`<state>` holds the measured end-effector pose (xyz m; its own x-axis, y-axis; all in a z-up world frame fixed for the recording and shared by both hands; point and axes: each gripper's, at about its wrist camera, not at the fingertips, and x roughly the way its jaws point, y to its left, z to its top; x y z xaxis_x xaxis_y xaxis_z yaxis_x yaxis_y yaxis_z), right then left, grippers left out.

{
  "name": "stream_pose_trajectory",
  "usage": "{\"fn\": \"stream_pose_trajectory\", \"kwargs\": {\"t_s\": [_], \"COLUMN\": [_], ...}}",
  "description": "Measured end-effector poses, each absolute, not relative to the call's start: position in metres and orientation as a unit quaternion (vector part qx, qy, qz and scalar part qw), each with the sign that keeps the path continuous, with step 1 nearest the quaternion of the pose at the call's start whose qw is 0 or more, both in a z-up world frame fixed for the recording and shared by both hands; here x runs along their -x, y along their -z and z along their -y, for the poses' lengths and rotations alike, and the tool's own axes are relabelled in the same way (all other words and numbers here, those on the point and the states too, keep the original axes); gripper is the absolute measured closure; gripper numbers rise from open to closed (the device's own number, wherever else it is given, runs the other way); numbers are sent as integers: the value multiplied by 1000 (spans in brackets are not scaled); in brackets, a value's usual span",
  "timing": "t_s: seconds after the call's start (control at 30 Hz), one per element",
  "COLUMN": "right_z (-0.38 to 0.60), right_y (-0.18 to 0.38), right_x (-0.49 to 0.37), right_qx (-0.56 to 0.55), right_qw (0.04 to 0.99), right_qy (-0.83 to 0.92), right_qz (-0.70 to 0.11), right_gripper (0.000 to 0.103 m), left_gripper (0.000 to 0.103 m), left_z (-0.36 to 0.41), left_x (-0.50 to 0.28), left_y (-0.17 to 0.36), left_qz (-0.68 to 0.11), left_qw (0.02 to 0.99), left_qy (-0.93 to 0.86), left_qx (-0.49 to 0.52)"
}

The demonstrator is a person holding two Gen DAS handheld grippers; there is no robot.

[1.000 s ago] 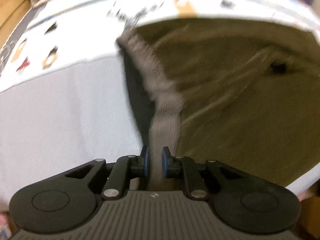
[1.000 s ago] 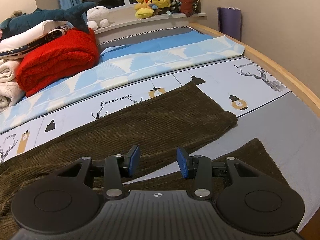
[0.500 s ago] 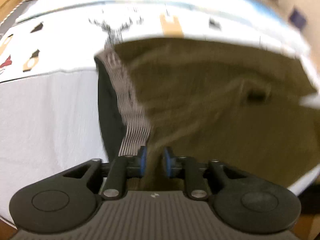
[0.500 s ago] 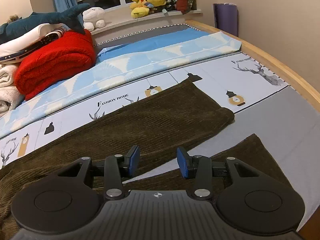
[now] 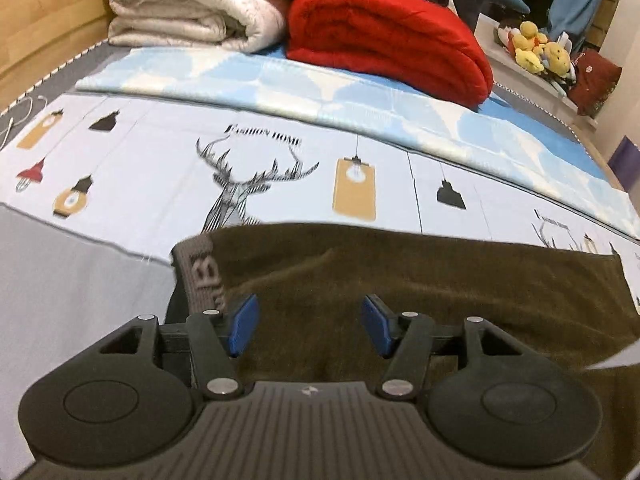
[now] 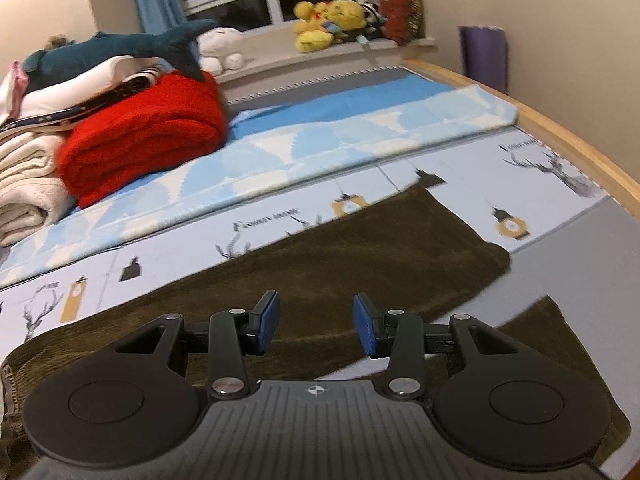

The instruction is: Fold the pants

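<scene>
Dark olive corduroy pants (image 5: 420, 280) lie flat on the bed. Their grey ribbed waistband (image 5: 200, 276) curls up at the left. My left gripper (image 5: 308, 326) is open and empty just above the waist end, its left pad beside the waistband. In the right wrist view the pants (image 6: 340, 256) spread across the bed with two legs apart at the right; the near leg (image 6: 560, 344) lies under the tool. My right gripper (image 6: 316, 326) is open and empty over the gap between the legs.
A printed sheet (image 5: 160, 160) with deer and lamp motifs covers the bed. A red folded blanket (image 5: 384, 36), white quilts (image 5: 192, 4), a plush shark (image 6: 132, 48) and yellow toys (image 6: 328, 16) sit at the back. A wooden bed rail (image 6: 560, 136) runs along the right.
My left gripper has opened and let go of the waistband, which now lies on the bed, and the view has tilted up. My right gripper stays open and has barely moved.
</scene>
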<state>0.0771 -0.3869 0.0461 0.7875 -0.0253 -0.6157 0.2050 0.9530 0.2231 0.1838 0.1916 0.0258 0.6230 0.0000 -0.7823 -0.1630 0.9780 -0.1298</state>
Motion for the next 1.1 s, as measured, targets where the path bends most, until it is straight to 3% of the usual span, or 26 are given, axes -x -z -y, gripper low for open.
{"fn": "stream_pose_trajectory", "kwargs": {"t_s": [0.23,0.4,0.97,1.03,1.07,1.1], "right_z": [368,357,362,363,364,365], "right_y": [-56,-59,-44,-43,-42,-41], "right_x": [-87,-94,-103,-104,-104,-105], "right_qx": [-134,-109,-70,-65,-63,-61], "right_qw": [941,944,936,937,937,936], "right_qy": [23,6,16,17,18,20], "right_qz": [-310,-313,-344,-344,-344,-345], "right_gripper": [60,60,60,60,60,60], "left_gripper": [39,19,20,51,81,94], "left_z": [-169,-167,-207,-201,-198,-194], "left_x": [-226,-254,-324,-321,-321,-319], "left_y": [5,24,78,80,80,79], "left_qz": [-446,-445,-492,-489,-491,-490], "left_qw": [893,893,870,871,870,870], "left_qy": [-57,-67,-35,-14,1,10], "left_qx": [32,-4,-21,-39,-48,-52]}}
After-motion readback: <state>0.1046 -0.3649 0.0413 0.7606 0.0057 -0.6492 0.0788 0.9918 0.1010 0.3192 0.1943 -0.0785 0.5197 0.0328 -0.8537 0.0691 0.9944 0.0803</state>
